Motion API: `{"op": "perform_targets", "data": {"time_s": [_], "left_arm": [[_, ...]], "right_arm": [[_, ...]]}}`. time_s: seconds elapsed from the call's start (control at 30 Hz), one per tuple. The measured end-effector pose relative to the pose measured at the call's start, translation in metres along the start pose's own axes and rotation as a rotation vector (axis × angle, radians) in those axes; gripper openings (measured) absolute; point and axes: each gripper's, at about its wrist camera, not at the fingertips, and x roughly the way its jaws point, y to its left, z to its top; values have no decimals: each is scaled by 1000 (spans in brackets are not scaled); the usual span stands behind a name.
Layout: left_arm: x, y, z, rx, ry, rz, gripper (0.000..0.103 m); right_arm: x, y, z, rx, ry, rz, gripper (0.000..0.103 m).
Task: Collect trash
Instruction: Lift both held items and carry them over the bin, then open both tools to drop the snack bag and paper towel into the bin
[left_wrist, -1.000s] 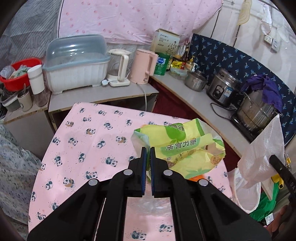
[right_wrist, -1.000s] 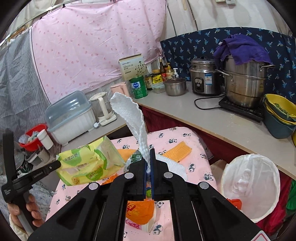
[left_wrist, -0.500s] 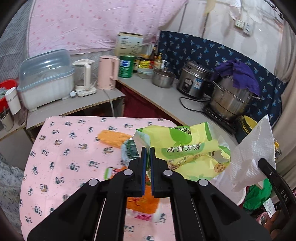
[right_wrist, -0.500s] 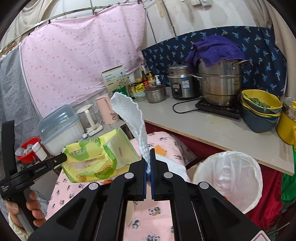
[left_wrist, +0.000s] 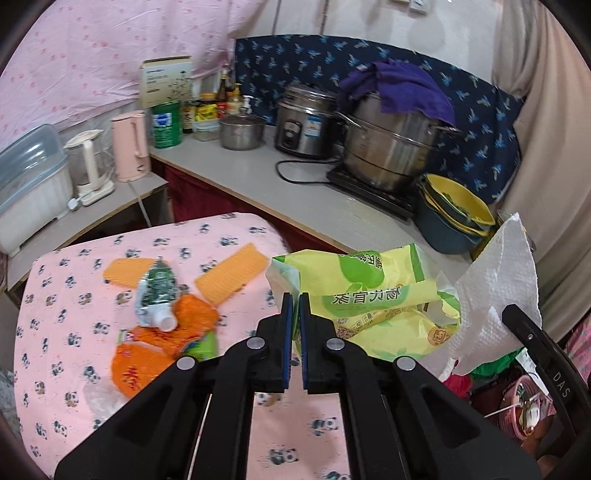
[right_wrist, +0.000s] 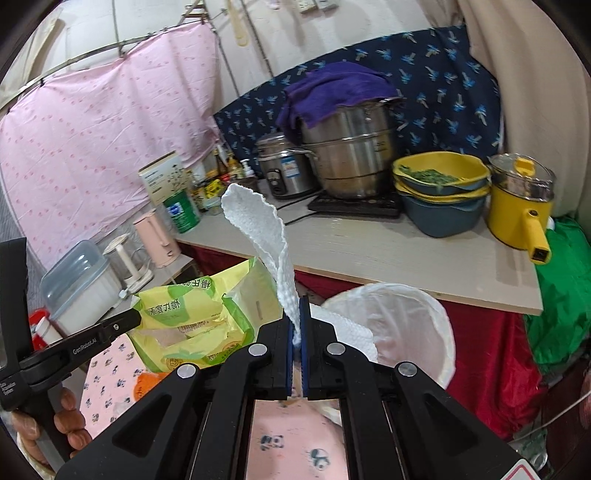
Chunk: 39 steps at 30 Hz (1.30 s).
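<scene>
My left gripper is shut on the edge of a crumpled yellow-green snack bag, held above the table's right side. The same bag shows in the right wrist view with the left gripper clamped on its left corner. A white paper towel stands up from my right gripper, which is shut on it; that towel appears at the right of the left wrist view. The white-lined trash bin stands open just beyond the right gripper, below the counter edge.
On the pink panda tablecloth lie orange wrappers, a green-silver pouch and two orange sponge pieces. The counter holds a steel pot, rice cooker, bowls and a yellow pot. A hand grips the left tool.
Both grippers have swung to the right with their loads, from over the table toward the counter and bin. The bin now sits closer and more central in the right wrist view.
</scene>
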Motion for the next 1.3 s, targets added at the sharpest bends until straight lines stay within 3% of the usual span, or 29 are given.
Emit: {"op": "perform_targets", "data": {"time_s": [0.27,0.57,1.17,1.27,1.3], "left_arm": [[32,-55,-8,64,48,-45,3],[70,-92,-16,94,112,-66,3],[125,-107,-25,96,164,-37,9],[128,-106,-26,83,166,-46,29],[128,-105,-26,81,166,-43,43]], "right_arm": [[-2,-48,-9,59,6,-56,3],[3,-82,-14,107,19,-97,3],[35,-98,-15,131,59,-111,3],[46,-97,-14,130,73,-97,3],[50,-95,-13,127,79,-92,3]]}}
